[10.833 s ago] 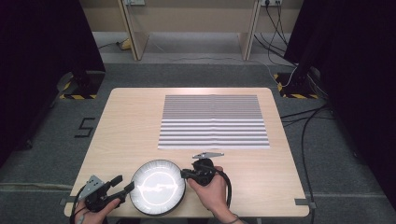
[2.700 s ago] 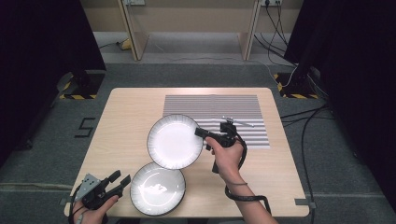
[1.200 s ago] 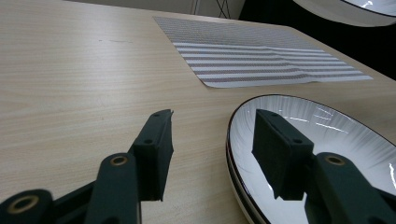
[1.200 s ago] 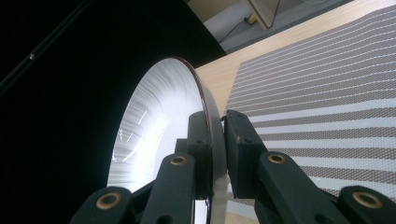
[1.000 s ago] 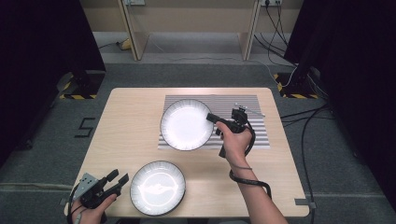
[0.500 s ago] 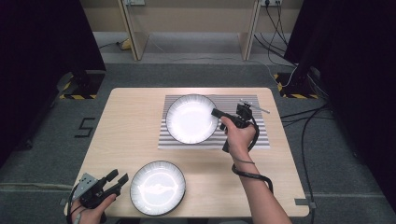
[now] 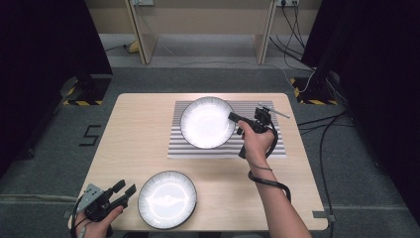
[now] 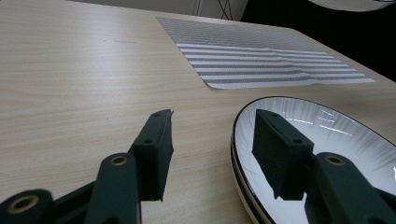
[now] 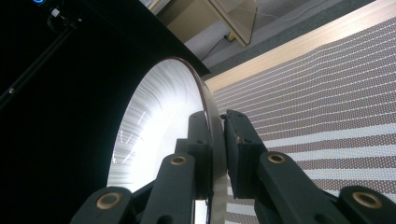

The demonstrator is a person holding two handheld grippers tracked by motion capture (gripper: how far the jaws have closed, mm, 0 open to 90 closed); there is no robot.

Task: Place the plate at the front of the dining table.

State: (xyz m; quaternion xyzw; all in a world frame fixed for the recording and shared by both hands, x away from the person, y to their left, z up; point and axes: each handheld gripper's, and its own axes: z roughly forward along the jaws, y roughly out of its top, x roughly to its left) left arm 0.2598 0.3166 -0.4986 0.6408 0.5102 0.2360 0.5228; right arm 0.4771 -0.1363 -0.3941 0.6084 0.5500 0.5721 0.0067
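High view: a round white ribbed plate (image 7: 207, 122) is held by its rim in the closed right claw (image 7: 234, 118) above the striped mat (image 7: 277, 144) near the surface's far edge; a thin edge-grip could let it slip.

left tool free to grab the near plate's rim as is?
Probably yes. The left tool is open beside the near plate, one jaw already over its rim, nothing between. The right tool holds the other plate far off over the mat.
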